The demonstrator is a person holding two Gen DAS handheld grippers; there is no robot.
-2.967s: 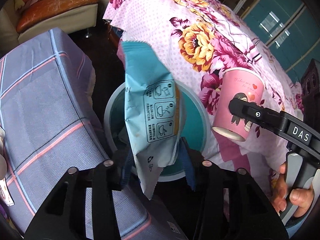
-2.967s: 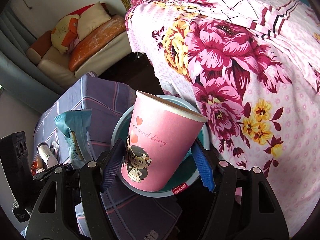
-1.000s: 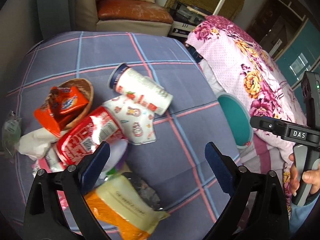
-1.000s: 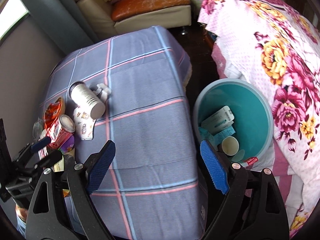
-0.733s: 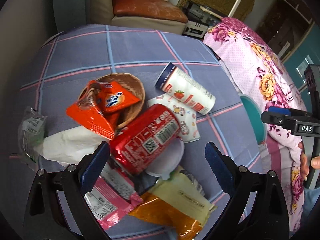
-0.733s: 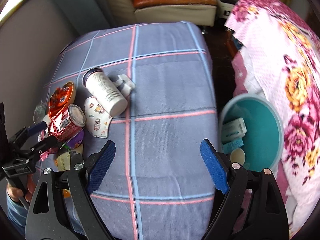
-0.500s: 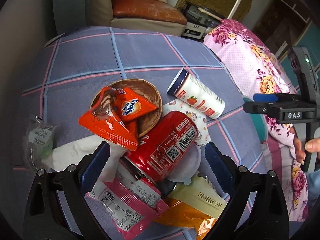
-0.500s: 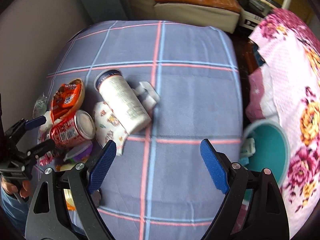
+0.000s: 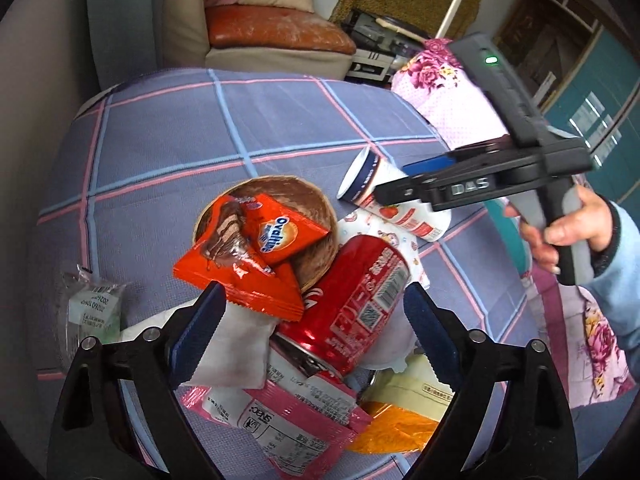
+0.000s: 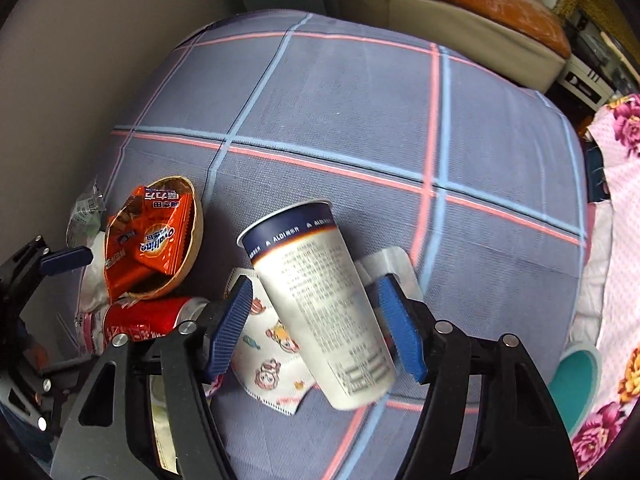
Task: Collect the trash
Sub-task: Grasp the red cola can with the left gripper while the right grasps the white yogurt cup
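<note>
**A:** Over the checked cloth (image 10: 340, 112), the right gripper (image 10: 316, 328) is pointing steeply down with its blue pads on either side of the tall white cup (image 10: 320, 300), which is lying on its side with the dark-banded rim aimed away from us. Those jaws have just been closing, and the cup is between them, but I'm seeing a sliver of gap at each pad, so it's not pinching yet.

**B:** And that cup is looking like thin paper or plastic, probably empty, so I'm expecting it to be light and easy to crush. Taking it across the middle of the body seems right; a round wall lying on cloth could roll out from under a lopsided squeeze.

**A:** Beside it, the left gripper (image 9: 312, 332) is hovering with jaws spread wide over the red can (image 9: 352, 312), which is lying tilted in the heap, touching the orange snack wrapper (image 9: 256, 252) and the brown bowl (image 9: 308, 216).

**B:** Stiffer than the cup, I'd judge, but smooth metal and slippery. A grip across the mid-barrel looks best, clear of the wrapper's edge.

**A:** Peeking in at the right edge of the right wrist view, the teal bin (image 10: 576, 384) is waiting, well apart from the pile.

**B:** Underneath, the pink packet (image 9: 288, 420) and the printed paper mask (image 10: 276, 364) are lying flat and floppy; those I'd expect to need an edge pinch.
</note>
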